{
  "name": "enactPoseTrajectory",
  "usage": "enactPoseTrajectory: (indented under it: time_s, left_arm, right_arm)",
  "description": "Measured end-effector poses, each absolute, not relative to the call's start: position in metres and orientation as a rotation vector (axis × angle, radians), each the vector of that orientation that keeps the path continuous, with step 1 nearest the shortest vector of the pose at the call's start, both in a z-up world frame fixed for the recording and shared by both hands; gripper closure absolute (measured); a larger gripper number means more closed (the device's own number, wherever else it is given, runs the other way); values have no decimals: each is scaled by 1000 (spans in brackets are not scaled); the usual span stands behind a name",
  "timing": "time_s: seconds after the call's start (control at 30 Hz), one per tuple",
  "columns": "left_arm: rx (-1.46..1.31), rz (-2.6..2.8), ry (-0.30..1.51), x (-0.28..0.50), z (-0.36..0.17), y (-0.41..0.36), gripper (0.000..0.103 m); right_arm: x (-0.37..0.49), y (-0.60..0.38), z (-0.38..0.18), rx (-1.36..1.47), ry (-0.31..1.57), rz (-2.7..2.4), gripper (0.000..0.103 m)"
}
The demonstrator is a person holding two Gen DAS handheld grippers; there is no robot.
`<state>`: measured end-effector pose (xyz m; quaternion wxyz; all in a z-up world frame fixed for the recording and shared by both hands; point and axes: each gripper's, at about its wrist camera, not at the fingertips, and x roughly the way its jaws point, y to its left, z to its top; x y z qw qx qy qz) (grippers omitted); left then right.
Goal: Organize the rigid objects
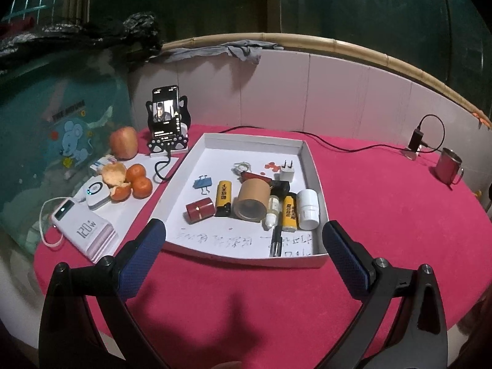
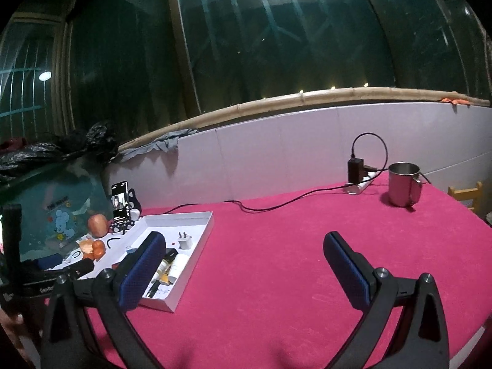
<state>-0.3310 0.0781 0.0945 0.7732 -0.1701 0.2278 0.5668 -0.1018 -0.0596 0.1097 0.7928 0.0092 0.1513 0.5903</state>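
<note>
A white shallow tray [image 1: 310, 166] lies on the pink tablecloth and holds small items: a brown tape roll [image 1: 250, 200], two yellow lighters [image 1: 224, 198], a red cylinder [image 1: 200, 210], a blue binder clip [image 1: 203, 183], a white plug [image 1: 287, 170], a white bottle [image 1: 308, 204], a dropper bottle [image 1: 272, 212] and a pen [image 1: 275, 241]. My left gripper [image 1: 244, 240] stands open just before the tray's near edge, nothing between its fingers. My right gripper [image 2: 244, 253] is open over bare cloth to the right of the tray [image 2: 201, 246].
Left of the tray sit a power bank [image 1: 83, 232], tangerines [image 1: 140, 181], an apple [image 1: 124, 143] and a phone on a stand [image 1: 166, 117]. A steel mug [image 2: 402, 189] and a charger with cable [image 2: 356, 169] stand at the far right. A white panel walls the back.
</note>
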Motion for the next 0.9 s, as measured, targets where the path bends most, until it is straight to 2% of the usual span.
enactPoseTrajectory:
  time_s: [0.9]
  left_arm:
    - [-373,1234,493,-332,93,77,0]
  right_arm:
    - [-100,-57,102,-19,351,1266,0]
